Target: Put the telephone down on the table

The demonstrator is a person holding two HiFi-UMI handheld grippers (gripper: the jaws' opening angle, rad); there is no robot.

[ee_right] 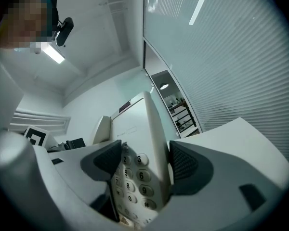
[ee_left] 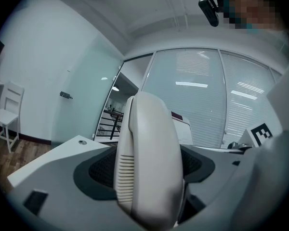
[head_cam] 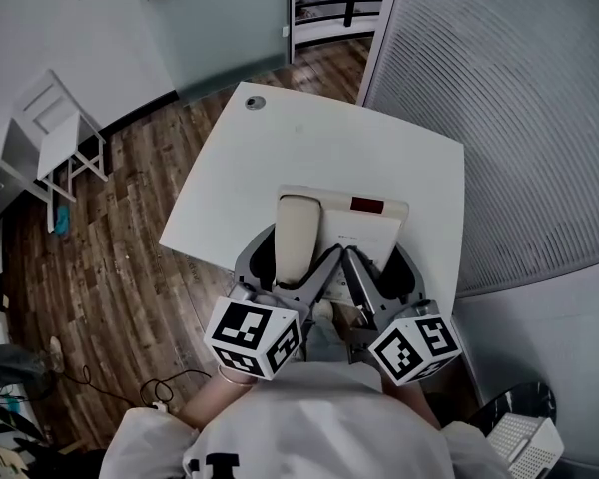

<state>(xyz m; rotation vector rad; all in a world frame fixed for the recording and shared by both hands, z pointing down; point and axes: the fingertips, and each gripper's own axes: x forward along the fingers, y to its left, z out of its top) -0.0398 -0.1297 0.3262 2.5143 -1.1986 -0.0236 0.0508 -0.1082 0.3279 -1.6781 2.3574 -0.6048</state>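
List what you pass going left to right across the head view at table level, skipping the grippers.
white chair → round cable grommet → telephone handset → uncovered face of the telephone base → slatted blind

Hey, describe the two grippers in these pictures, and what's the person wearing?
The left gripper and right gripper both have light grey, wedge-shaped jaws lined with dark, textured pads. Each carries a cube of black-and-white square markers at its rear. The person wears a white top.
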